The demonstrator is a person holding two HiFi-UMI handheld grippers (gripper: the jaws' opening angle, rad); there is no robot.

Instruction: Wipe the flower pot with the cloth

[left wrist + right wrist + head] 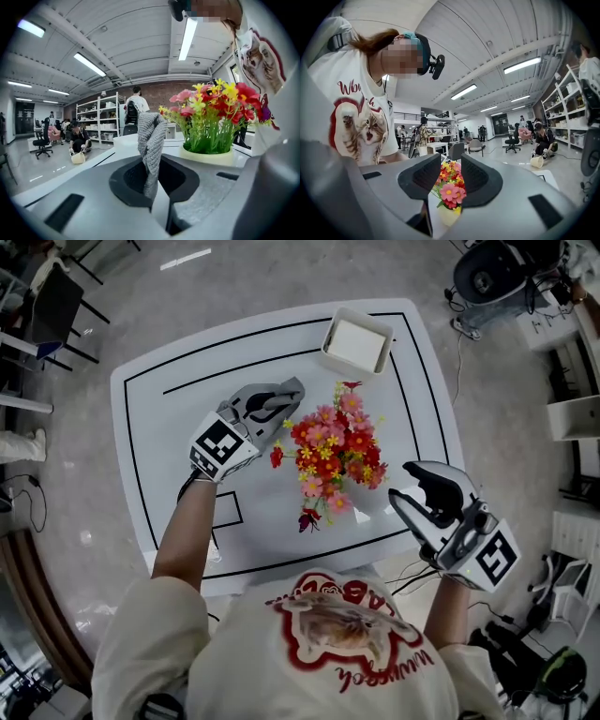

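The white table (141, 427) with black lines stood on a pale, polished floor (234, 277) that mirrored the lamps. Beyond the table, white shelf racks (101, 119) stood before a brick wall (164, 96) (a person (137, 99) was near them). Above the table, long strip lights (88, 64) ran along a ribbed ceiling (140, 37). A black office chair (43, 140) stood well apart from the table.
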